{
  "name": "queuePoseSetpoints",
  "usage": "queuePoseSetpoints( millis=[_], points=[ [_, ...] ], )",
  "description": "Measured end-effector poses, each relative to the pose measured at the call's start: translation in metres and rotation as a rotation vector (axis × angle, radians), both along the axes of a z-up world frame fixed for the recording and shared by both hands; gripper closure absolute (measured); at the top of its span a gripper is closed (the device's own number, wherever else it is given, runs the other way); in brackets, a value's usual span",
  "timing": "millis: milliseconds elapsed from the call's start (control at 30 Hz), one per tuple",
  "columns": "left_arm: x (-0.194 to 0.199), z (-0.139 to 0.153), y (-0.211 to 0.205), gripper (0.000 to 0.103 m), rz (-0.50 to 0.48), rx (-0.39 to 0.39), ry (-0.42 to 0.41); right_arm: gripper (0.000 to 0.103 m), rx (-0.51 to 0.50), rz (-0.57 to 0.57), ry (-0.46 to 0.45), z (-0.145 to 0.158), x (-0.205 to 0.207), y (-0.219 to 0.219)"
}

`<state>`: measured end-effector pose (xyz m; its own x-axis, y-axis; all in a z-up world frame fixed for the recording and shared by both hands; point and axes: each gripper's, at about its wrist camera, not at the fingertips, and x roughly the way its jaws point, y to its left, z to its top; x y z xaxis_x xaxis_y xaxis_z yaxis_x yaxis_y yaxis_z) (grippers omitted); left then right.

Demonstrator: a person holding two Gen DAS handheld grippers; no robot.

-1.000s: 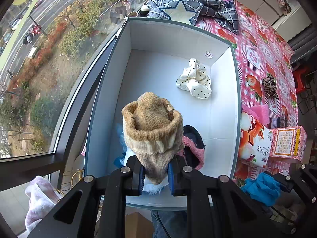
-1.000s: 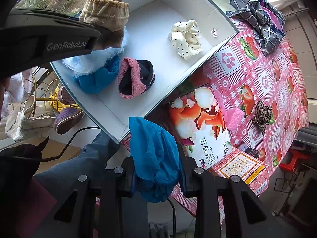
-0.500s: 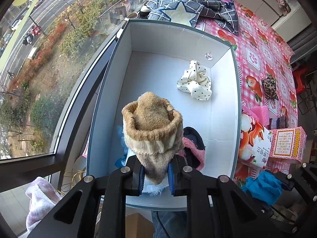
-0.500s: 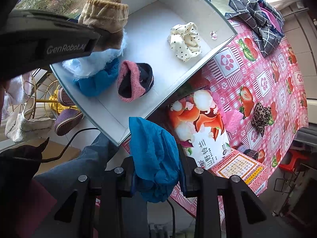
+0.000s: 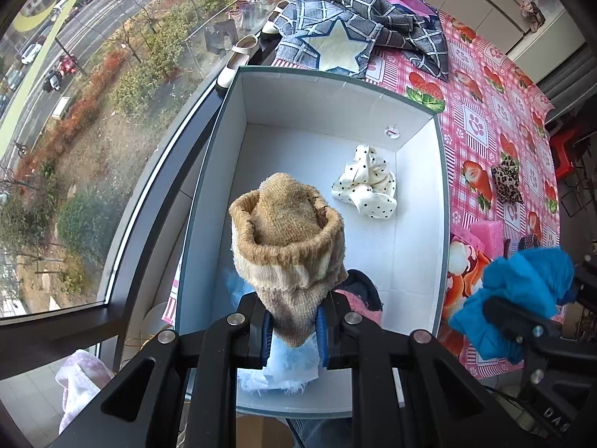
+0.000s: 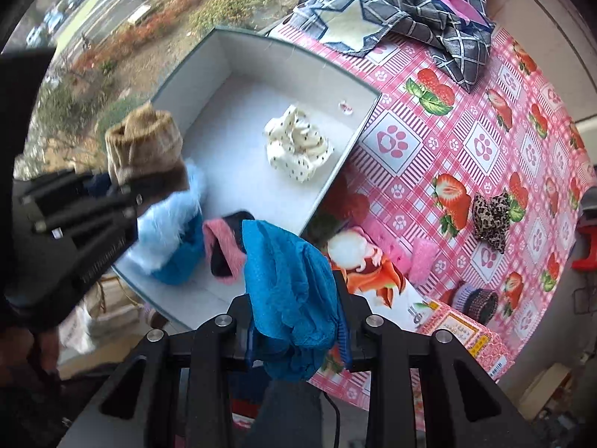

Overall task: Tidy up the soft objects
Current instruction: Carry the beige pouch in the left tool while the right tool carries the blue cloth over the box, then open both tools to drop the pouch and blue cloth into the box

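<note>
My left gripper is shut on a tan knitted sock and holds it above the near end of the white box. In the right wrist view that sock hangs over the box's left side. My right gripper is shut on a blue cloth, over the box's near corner. The same blue cloth shows at the right in the left wrist view. Inside the box lie a white dotted cloth, a pink and dark sock and a fluffy light-blue piece.
The box stands on a pink strawberry tablecloth beside a window. On the cloth lie a leopard scrunchie, a pink sponge, a printed packet and a plaid garment at the far end.
My right gripper has swung with the blue cloth toward the box and rolled, so the box looks turned and closer. The left gripper and the tan sock have stayed put.
</note>
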<state>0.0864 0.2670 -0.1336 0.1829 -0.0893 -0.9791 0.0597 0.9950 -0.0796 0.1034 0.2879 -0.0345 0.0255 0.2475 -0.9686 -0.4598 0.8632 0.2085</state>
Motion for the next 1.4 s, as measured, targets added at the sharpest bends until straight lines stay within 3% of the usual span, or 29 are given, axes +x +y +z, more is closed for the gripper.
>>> queuePoseSetpoints(
  millis=[267, 933, 1000, 1100, 1133, 1200, 1300, 1400],
  points=[
    [0.01, -0.005, -0.008, 0.083, -0.021, 0.011, 0.012, 0.071, 0.08, -0.054, 0.032, 0.004, 0.025, 0.008],
    [0.011, -0.016, -0.006, 0.082, -0.025, 0.005, 0.048, 0.071, 0.137, -0.085, 0.062, -0.002, 0.043, 0.02],
    [0.009, -0.014, -0.006, 0.072, -0.035, -0.001, 0.041, 0.071, 0.151, -0.091, 0.059, -0.002, 0.046, 0.021],
    [0.006, -0.009, -0.007, 0.036, -0.041, 0.006, 0.01, 0.069, 0.171, -0.095, 0.06, -0.002, 0.048, 0.022],
    [0.005, -0.006, -0.007, 0.028, -0.041, 0.006, -0.003, 0.058, 0.179, -0.094, 0.061, -0.001, 0.049, 0.022],
    [0.003, -0.003, -0.007, 0.024, -0.041, -0.007, -0.012, 0.039, 0.185, -0.096, 0.043, 0.001, 0.048, 0.021],
    [0.002, -0.001, -0.005, 0.023, -0.035, -0.025, -0.014, 0.036, 0.195, -0.1, 0.022, 0.004, 0.049, 0.019],
    [0.001, 0.0, -0.004, 0.016, -0.012, -0.067, -0.013, 0.015, 0.203, -0.123, 0.034, 0.003, 0.051, 0.012]
  ],
)
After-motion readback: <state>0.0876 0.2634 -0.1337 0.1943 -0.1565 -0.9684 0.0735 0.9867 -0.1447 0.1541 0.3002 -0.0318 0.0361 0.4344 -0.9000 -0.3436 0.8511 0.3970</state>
